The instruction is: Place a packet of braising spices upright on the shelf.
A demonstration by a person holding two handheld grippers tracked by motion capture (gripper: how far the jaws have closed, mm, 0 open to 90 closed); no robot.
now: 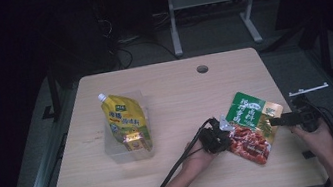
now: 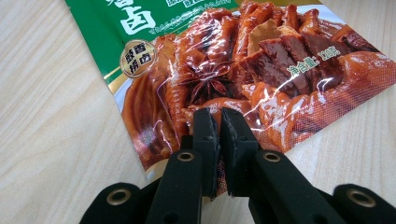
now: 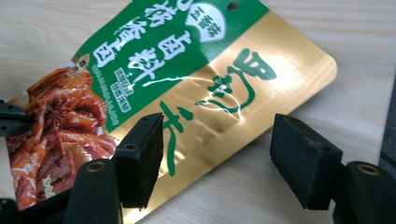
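Observation:
A flat seasoning packet [image 1: 250, 121], green and gold at the top with a picture of braised meat below, lies on the right half of the wooden table [image 1: 175, 97]. My left gripper [image 1: 228, 137] sits at the packet's near left edge. In the left gripper view its jaws [image 2: 219, 122] stand almost together, pinching the edge of the packet [image 2: 243, 60]. My right gripper [image 1: 274, 122] comes in from the right at the packet's gold side. In the right gripper view it [image 3: 217, 128] is open, its jaws straddling the gold edge of the packet [image 3: 201, 79] without touching it.
A clear plastic box [image 1: 112, 150] on the left half of the table holds a yellow spouted pouch [image 1: 125, 117] and a small orange carton [image 1: 134, 140]. A round cable hole [image 1: 202, 69] is near the far edge. Desk legs and cables stand beyond the table.

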